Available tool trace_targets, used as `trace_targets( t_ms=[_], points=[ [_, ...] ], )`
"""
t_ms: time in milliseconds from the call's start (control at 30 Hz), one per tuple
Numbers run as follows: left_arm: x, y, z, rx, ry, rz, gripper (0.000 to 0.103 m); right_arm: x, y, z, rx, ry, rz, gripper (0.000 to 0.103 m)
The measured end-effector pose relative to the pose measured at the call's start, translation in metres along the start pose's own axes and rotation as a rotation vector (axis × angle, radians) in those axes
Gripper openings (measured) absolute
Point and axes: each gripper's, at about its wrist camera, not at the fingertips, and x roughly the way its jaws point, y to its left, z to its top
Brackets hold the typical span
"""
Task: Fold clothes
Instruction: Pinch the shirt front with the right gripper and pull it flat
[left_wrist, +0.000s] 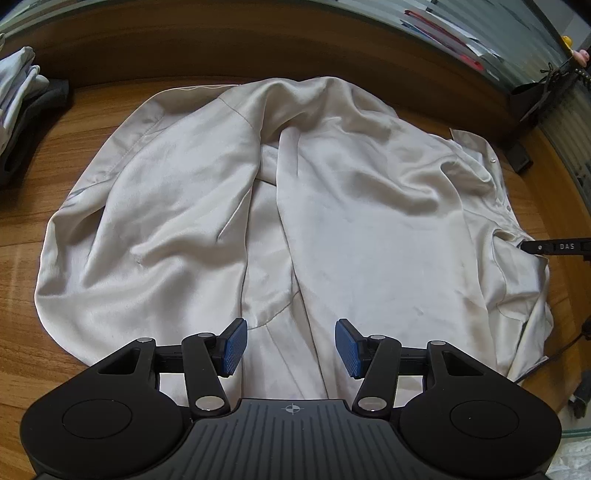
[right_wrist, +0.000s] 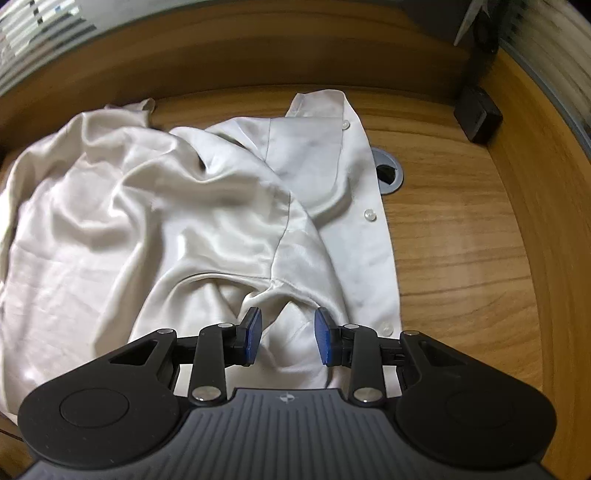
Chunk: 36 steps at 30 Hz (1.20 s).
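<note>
Left gripper (left_wrist: 291, 347), bottom centre, jaws parted, empty, above crumpled cream satin button shirt (left_wrist: 229, 206) filling mid-frame on wooden table (left_wrist: 44, 155). Right gripper (right_wrist: 288, 338) parted over fabric ridge; pinch seam squarely, likely before lifting. Folded clothes pile (left_wrist: 26, 96) upper left.

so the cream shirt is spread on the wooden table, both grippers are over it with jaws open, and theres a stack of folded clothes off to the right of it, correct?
Not quite. In the left wrist view the stack of folded clothes lies to the left of the cream shirt, not the right. The rest holds: the shirt is on the wooden table, with the left gripper and right gripper over it, jaws open.
</note>
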Motion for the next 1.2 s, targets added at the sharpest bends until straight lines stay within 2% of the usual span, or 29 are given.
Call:
trace_targets(
  t_ms=[200, 233, 267, 300, 367, 533, 767, 833, 1000, 1200],
  points=[
    [0.000, -0.001, 0.000, 0.008, -0.004, -0.005, 0.056, 0.016, 0.001, -0.001, -0.057, 0.060, -0.014, 0.035],
    [0.000, -0.001, 0.000, 0.008, -0.004, -0.006, 0.056, 0.018, 0.001, -0.002, -0.061, 0.070, -0.008, 0.029],
    [0.000, -0.001, 0.000, 0.007, -0.004, -0.007, 0.056, 0.018, 0.001, -0.003, -0.063, 0.078, 0.002, 0.014],
    [0.000, -0.001, 0.000, 0.006, -0.004, -0.008, 0.056, 0.017, 0.001, -0.004, -0.060, 0.082, 0.016, 0.005],
    [0.000, 0.000, 0.000, 0.004, -0.005, -0.009, 0.056, 0.009, 0.000, -0.005, -0.046, 0.072, 0.034, 0.002],
    [-0.003, 0.000, 0.000, 0.005, -0.023, -0.011, 0.056, -0.032, -0.005, -0.006, 0.022, -0.025, 0.066, 0.002],
    [-0.010, -0.006, 0.005, 0.014, -0.057, -0.039, 0.056, -0.125, -0.030, -0.013, 0.198, -0.258, 0.084, 0.002],
    [-0.012, -0.010, 0.007, 0.029, -0.064, -0.052, 0.056, -0.153, -0.041, -0.023, 0.267, -0.331, 0.074, 0.002],
    [-0.012, -0.022, 0.010, 0.082, -0.063, -0.077, 0.056, -0.187, -0.061, -0.072, 0.439, -0.400, 0.013, 0.002],
    [-0.007, -0.027, 0.006, 0.125, -0.032, -0.082, 0.056, -0.151, -0.067, -0.149, 0.537, -0.213, -0.016, 0.002]
  ],
)
